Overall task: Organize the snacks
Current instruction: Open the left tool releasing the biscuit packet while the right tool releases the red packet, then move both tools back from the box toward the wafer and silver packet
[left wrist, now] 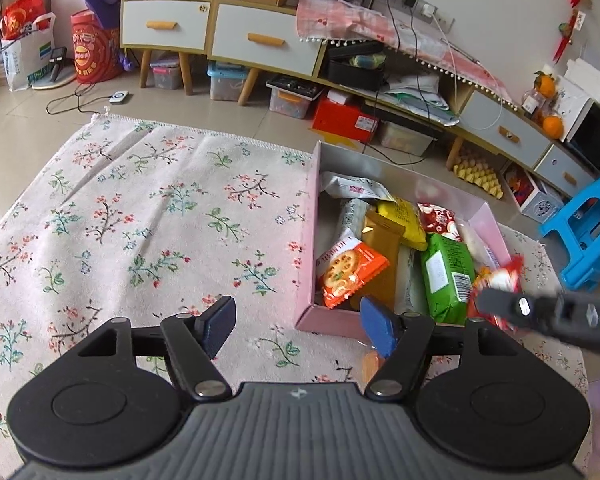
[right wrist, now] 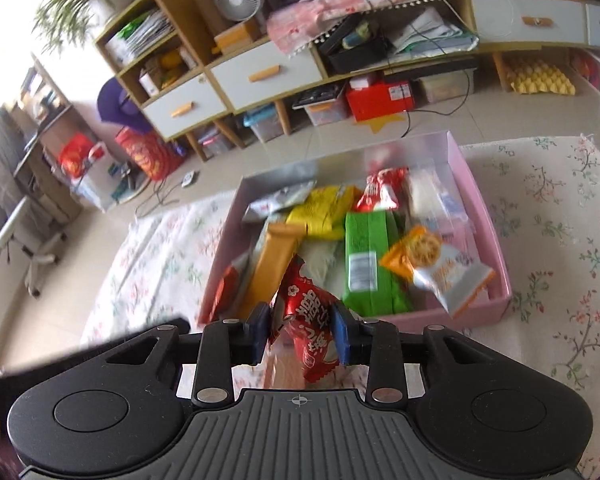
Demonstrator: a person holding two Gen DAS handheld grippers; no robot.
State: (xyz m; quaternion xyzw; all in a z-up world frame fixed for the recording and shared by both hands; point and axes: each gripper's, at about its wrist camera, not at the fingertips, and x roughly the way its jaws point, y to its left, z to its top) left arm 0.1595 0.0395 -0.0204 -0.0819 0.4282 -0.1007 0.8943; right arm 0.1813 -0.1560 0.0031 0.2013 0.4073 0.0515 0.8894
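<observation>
- The right gripper [right wrist: 300,334] is clamped on a red candy packet [right wrist: 312,320], both blue pads pressing its sides, just short of the near wall of the pink box [right wrist: 486,216].
- The left gripper [left wrist: 298,326] stands open with nothing between its fingers, over the floral rug [left wrist: 148,216] beside the box's near left corner.
- The box lies on the rug and holds a green packet [right wrist: 366,260], a yellow packet [right wrist: 324,210] and an orange cracker packet [right wrist: 416,254].
</observation>
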